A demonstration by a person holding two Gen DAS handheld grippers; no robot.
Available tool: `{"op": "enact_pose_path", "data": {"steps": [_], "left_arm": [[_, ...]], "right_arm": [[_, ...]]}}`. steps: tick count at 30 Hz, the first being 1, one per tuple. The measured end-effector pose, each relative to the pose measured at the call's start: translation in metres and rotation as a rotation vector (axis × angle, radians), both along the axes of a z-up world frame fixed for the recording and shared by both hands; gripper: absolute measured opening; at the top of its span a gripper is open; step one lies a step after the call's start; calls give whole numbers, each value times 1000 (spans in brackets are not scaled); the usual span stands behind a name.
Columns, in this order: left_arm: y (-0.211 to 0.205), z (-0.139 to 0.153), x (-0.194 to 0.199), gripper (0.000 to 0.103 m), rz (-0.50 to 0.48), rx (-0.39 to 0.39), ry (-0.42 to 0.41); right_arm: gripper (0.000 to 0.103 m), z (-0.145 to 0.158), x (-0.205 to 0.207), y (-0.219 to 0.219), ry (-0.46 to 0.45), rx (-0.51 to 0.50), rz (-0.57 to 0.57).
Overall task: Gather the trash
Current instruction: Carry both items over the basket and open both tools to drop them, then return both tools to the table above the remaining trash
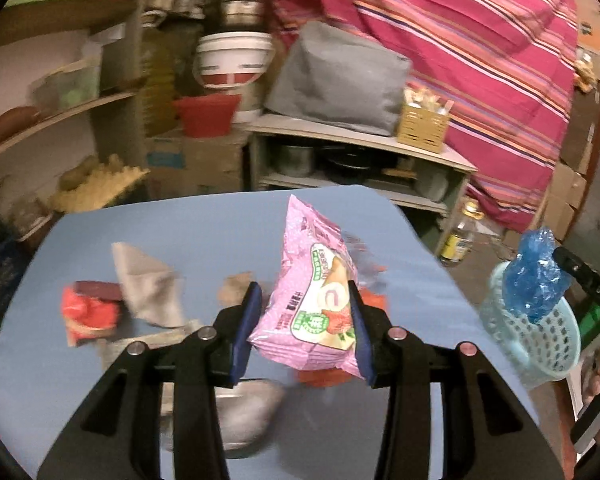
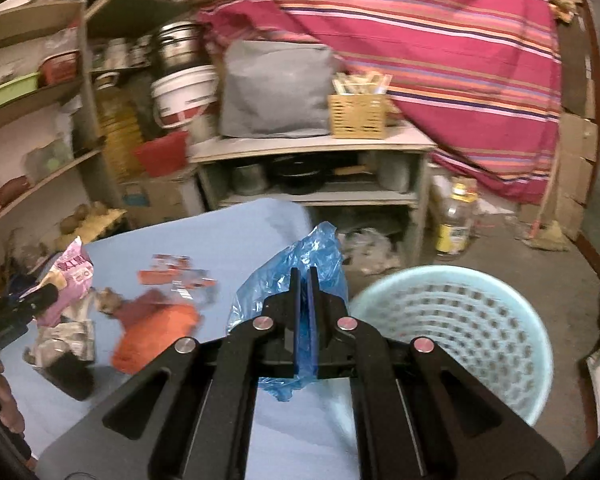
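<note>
Left gripper [image 1: 304, 320] jaws clamped a pink snack wrapper [image 1: 320, 300] above the desk [image 1: 204, 216]; right gripper [image 2: 304, 276] jaws pinched a blue plastic bag [image 2: 300, 260] near the desk's right edge, beside the basket [image 2: 460, 320]. Either light piece could have missed the rim if released early.

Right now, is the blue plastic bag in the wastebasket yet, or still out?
Out. The right gripper is shut on the blue plastic bag, holding it over the blue table beside the pale blue wastebasket, not above its opening.

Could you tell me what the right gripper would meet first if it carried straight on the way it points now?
Probably the blue table: the right gripper, shut on the blue plastic bag, points just left of the basket; depth is unclear.
</note>
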State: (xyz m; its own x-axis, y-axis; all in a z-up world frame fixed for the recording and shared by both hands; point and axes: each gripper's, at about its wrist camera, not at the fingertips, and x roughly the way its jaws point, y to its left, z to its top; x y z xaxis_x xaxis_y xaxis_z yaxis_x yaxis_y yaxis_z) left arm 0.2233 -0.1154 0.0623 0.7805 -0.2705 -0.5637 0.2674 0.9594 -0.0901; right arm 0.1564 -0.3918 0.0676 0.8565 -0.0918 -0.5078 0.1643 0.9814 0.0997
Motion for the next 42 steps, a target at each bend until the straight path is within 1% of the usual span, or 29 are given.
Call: {"op": "enact_pose_path", "data": {"steps": [4,8,14,19,23,25,26,28,29,33,35,38,39,40,41,42], "left_arm": [[-57,-1,-4,42,-80,9,-11],[-117,-8,-11,42,-171,29,-8],[-188,-23,-15,42,-281,14,21],[-232,-33,-13,42,-350,20,35],[-264,-40,-11,43,-402,39,49],[-273,-42,-10,43,-415,48,51],[-277,-43,-8,44,-419,51,58],[-279,-43,-5,45,-432,50,72],[-281,-43,-3,46,-435,54,77],[-278,-41,-3,70,-432,49,65],[-275,-39,-4,73,-431,51,56],[-265,-36,-6,73,-415,58,49],[-261,-35,-7,75,-408,56,46],[-255,-33,-7,76,-398,52,42],[-247,-30,-7,77,-388,46,37],[-239,-26,-7,78,-376,41,30]], "right_arm": [[4,-7,-16,-46,15,13,-82],[4,-12,-29,-83,26,24,-137],[4,-21,-40,-115,41,-25,-184],[4,-26,-46,-133,47,-15,-206],[4,-30,-45,-140,62,-3,-209],[4,-32,-44,-142,70,-4,-211],[4,-32,-42,-142,73,-1,-214],[4,-32,-42,-144,75,6,-216],[4,-33,-41,-144,80,5,-217],[4,-35,-37,-142,93,0,-216],[4,-33,-34,-140,93,-1,-220],[5,-34,-33,-141,94,10,-229],[9,-35,-32,-142,96,10,-234],[29,-36,-30,-141,108,9,-238],[41,-36,-29,-138,109,3,-242],[56,-36,-28,-137,106,-5,-248]]}}
